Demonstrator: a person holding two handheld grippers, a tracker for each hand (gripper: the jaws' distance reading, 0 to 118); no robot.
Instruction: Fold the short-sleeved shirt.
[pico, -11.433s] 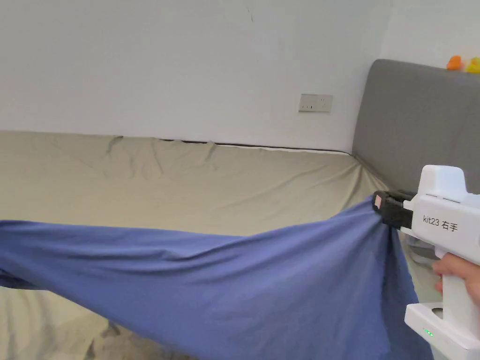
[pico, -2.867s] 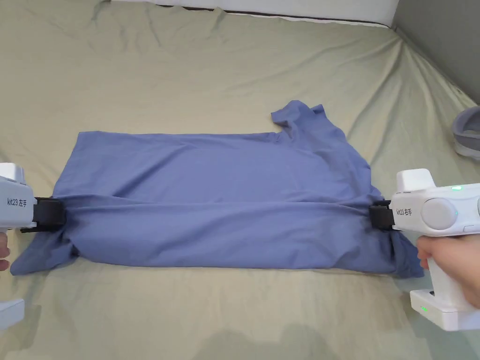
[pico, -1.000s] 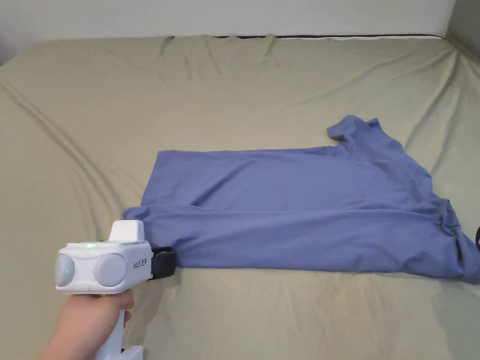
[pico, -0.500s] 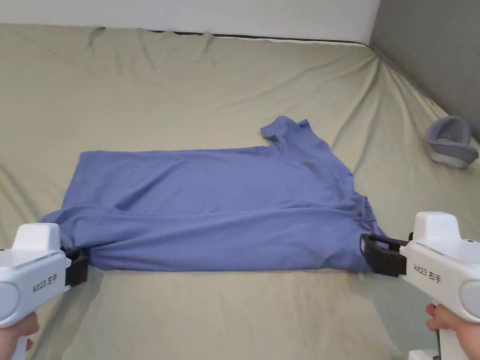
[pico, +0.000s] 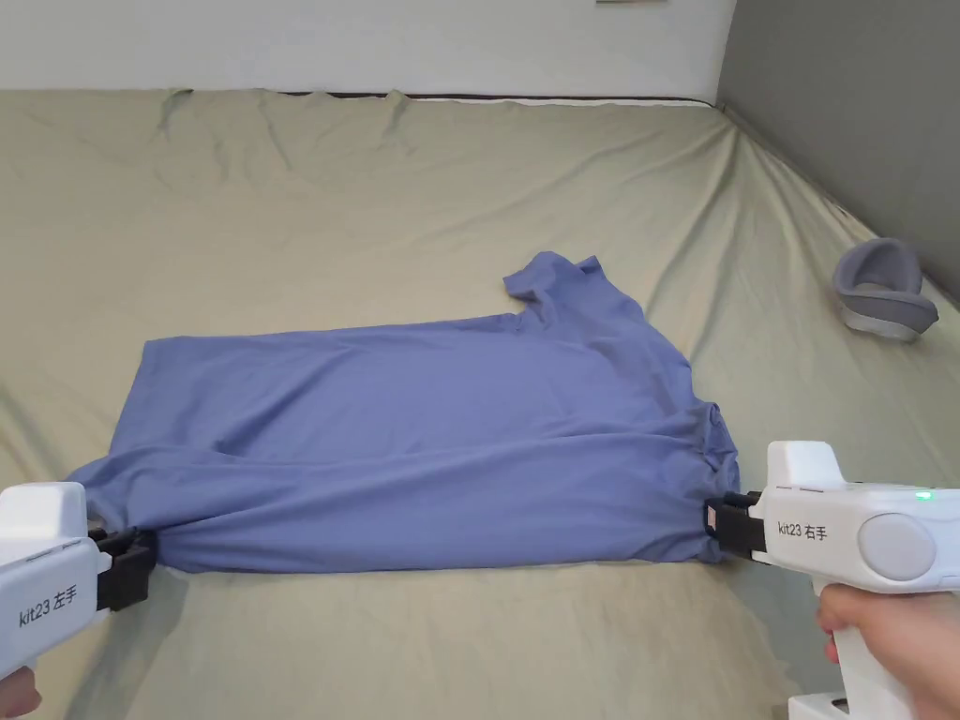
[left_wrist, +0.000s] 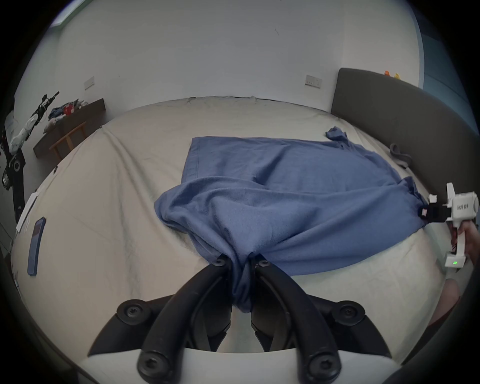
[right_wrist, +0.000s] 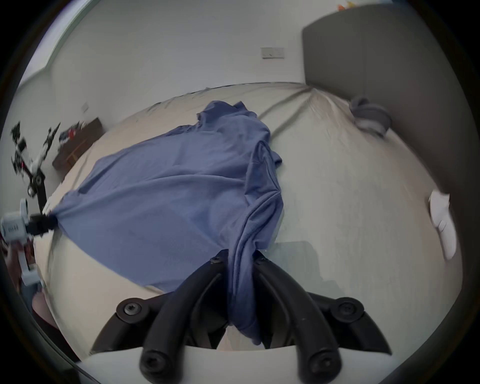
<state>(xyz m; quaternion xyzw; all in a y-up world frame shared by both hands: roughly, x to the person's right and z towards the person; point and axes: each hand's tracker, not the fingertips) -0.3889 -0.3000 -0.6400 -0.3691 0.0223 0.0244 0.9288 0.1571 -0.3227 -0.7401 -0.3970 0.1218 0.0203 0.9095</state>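
Observation:
A blue short-sleeved shirt (pico: 422, 431) lies lengthwise on the bed, its near long edge folded over onto itself. One sleeve (pico: 553, 277) sticks out at the far side. My left gripper (pico: 131, 567) is shut on the shirt's near left corner; in the left gripper view the cloth (left_wrist: 241, 280) is pinched between the jaws of that gripper (left_wrist: 241, 262). My right gripper (pico: 717, 525) is shut on the near right corner, with fabric (right_wrist: 242, 285) bunched between its jaws (right_wrist: 240, 257). The near edge runs taut between both grippers.
The bed's beige sheet (pico: 375, 187) spreads widely beyond the shirt. A grey slipper-like object (pico: 881, 291) rests at the right, near the grey headboard (pico: 844, 112). A blue phone (left_wrist: 36, 245) lies at the bed's left edge. A white object (right_wrist: 441, 226) sits at the right side.
Over the last second both grippers have closed on the shirt's near corners and pulled the near edge straight. The head camera has also swung, so the whole picture shifted.

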